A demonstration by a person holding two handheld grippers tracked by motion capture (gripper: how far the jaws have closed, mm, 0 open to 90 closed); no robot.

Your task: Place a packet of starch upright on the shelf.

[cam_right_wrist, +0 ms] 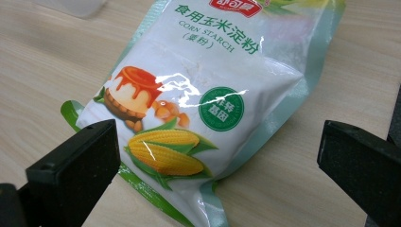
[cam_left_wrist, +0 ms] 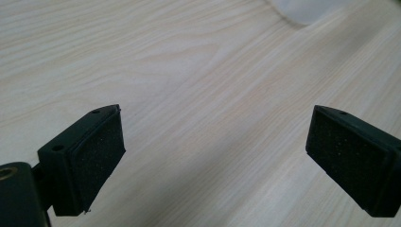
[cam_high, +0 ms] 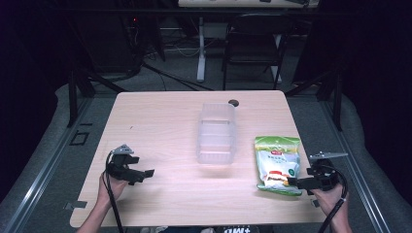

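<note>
Near edge: left gripper (cam_high: pixel 138 174), jaws spread wide over bare table (cam_high: pixel 160 131), gripping nothing; right gripper (cam_high: pixel 297 182), jaws wide, flanking the near end of a corn starch bag (cam_high: pixel 278 164) without touching it. The bag's top edge is cut off in the right gripper view; it lies flat at the table's right side, green-bordered, printed with corn and a pudding. Mid-table: clear plastic container (cam_high: pixel 216 133), translucent, contents hard to make out. Beyond: folding chair (cam_high: pixel 253 41), dim.
</note>
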